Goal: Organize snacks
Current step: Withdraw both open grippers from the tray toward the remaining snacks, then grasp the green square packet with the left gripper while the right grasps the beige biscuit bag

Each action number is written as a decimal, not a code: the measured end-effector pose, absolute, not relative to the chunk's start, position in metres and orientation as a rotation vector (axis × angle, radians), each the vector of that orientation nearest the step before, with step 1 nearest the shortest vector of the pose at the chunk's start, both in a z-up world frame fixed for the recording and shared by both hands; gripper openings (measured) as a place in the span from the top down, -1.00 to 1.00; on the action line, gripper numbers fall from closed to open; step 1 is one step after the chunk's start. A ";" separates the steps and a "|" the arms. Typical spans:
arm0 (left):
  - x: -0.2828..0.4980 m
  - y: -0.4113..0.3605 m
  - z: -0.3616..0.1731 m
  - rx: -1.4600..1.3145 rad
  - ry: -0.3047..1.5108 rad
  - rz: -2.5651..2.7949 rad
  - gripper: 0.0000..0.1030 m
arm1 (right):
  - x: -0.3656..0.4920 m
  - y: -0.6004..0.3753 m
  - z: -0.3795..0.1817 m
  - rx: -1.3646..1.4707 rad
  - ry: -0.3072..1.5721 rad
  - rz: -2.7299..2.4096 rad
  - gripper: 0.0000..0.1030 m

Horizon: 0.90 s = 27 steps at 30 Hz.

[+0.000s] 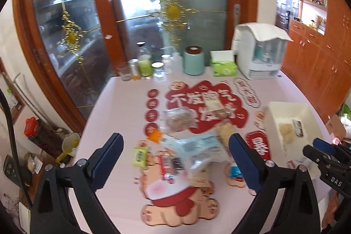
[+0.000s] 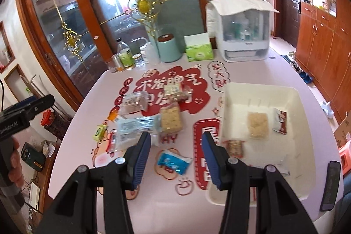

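Note:
Several snack packets lie on the pink table: a large clear-and-blue bag (image 1: 197, 149) (image 2: 133, 127), a cracker pack (image 2: 170, 120), a brown pack (image 1: 178, 118) (image 2: 135, 103), a small green packet (image 1: 140, 156) (image 2: 99, 132), and a blue packet (image 2: 173, 161). A white bin (image 2: 261, 91) (image 1: 287, 109) at the right holds a cracker pack (image 2: 258, 125), a red-brown packet (image 2: 280, 121) and another snack (image 2: 235, 147). My left gripper (image 1: 175, 161) is open above the clear bag. My right gripper (image 2: 176, 152) is open above the blue packet, left of the bin.
Along the table's back edge stand jars and bottles (image 2: 126, 57), a teal canister (image 2: 169, 47), a green tissue box (image 2: 198, 50) and a white covered appliance (image 2: 241, 34). Glass doors stand behind; wooden cabinets (image 2: 324, 45) are at the right.

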<state>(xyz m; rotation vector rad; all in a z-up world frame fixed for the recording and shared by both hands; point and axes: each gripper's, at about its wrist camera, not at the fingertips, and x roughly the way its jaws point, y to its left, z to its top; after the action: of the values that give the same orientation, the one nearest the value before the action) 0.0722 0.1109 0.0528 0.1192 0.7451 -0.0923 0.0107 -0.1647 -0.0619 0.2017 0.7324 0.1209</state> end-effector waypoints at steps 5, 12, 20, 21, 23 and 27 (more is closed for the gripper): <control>0.087 0.162 0.047 0.105 0.751 -0.062 -0.87 | 0.016 -0.125 -0.069 0.181 0.757 0.129 0.05; 0.119 0.219 0.005 0.093 0.835 -0.041 -0.87 | 0.038 -0.079 -0.102 0.198 0.823 0.121 0.05; 0.166 0.255 -0.073 0.088 0.967 -0.051 -0.87 | 0.066 -0.036 -0.177 0.223 0.954 0.128 0.05; 0.173 0.257 -0.085 0.086 0.990 -0.052 -0.87 | 0.069 -0.032 -0.184 0.223 0.969 0.128 0.05; 0.182 0.258 -0.105 0.089 1.019 -0.063 -0.87 | 0.077 -0.025 -0.204 0.230 1.011 0.124 0.05; 0.203 0.252 -0.145 0.139 1.080 -0.078 -0.87 | 0.092 -0.011 -0.233 0.257 1.076 0.139 0.05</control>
<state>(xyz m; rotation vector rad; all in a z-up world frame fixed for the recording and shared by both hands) 0.2032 0.2521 -0.1449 0.1386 1.0795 -0.0776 0.0917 -0.0112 -0.2326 0.2566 1.0762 0.1387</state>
